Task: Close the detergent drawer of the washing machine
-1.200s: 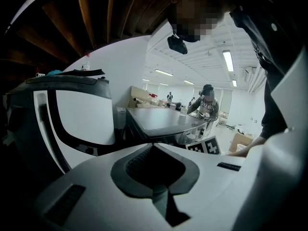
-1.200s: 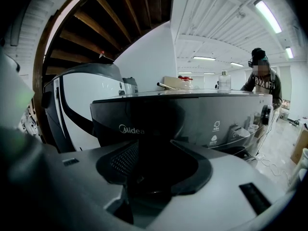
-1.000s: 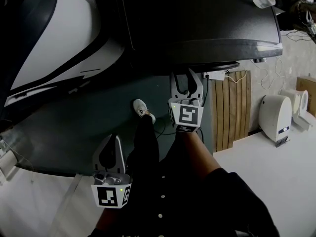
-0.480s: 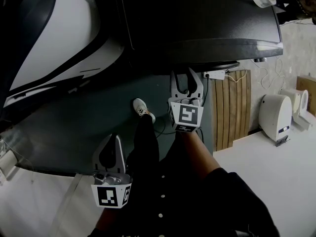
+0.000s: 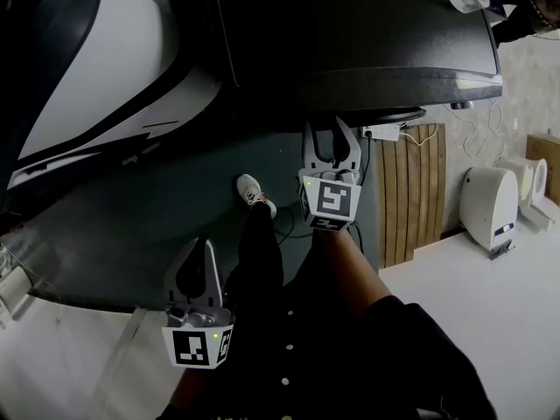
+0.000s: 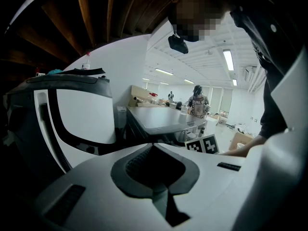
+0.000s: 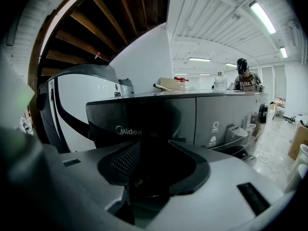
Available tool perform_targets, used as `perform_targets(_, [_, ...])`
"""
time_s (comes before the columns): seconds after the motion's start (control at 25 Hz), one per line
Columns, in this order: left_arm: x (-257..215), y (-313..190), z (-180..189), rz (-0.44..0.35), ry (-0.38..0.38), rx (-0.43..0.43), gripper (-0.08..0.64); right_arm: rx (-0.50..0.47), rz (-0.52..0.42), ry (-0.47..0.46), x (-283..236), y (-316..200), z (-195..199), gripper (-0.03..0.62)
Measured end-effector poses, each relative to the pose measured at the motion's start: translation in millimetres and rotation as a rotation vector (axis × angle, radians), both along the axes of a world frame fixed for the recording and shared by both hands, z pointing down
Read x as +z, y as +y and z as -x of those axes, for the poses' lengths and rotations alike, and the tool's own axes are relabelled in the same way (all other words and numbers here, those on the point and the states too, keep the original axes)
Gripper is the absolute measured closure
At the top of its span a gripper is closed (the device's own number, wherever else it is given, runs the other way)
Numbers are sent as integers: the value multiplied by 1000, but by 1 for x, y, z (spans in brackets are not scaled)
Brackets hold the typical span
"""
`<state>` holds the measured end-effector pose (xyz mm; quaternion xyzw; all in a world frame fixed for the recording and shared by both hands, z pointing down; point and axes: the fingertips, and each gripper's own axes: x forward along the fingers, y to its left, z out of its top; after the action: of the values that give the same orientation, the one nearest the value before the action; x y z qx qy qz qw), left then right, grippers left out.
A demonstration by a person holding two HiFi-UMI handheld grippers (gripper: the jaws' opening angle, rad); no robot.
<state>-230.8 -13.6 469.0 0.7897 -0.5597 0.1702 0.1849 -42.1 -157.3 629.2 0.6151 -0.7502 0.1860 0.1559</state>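
The detergent drawer (image 7: pixel 144 119), the Midea-marked front panel, lies straight ahead of the nearer right gripper (image 5: pixel 325 138), whose empty fingers stand apart, having just been closing; on the left gripper (image 5: pixel 203 250) they are together.

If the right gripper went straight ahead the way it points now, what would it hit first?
Most likely the washing machine's dark front panel, near the Midea logo, though depth is unclear. On the right gripper the jaws have just been closing slightly but stand apart, nothing between them.
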Motion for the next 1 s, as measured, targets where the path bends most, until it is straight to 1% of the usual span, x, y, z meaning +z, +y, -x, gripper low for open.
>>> perform_targets(0.08, [0, -1, -1, -1, 1, 0, 545, -3, -6, -4, -3, -1, 2, 393])
perform_targets(0.32, [-1, -2, 0, -5, 0, -7, 545, 2, -7, 14, -4, -2, 1, 394])
perform_targets(0.48, [-6, -4, 0, -21, -2, -14, 545, -23, 8, 27, -1, 0, 0, 399])
perform_targets(0.6, [-15, -6, 0, -45, -3, -22, 545, -68, 12, 1, -1, 3, 1, 407])
perform_targets(0.76, [-30, -10, 1, -88, -3, -37, 545, -118, 7, 19, -6, 14, -10, 411])
perform_targets(0.84, [-37, -12, -1, -106, 0, -43, 545, -153, -7, 11, -17, 18, -10, 410])
perform_targets(1.0, [-53, -16, -10, -149, 9, -41, 545, -264, -20, -50, -51, 25, -1, 411])
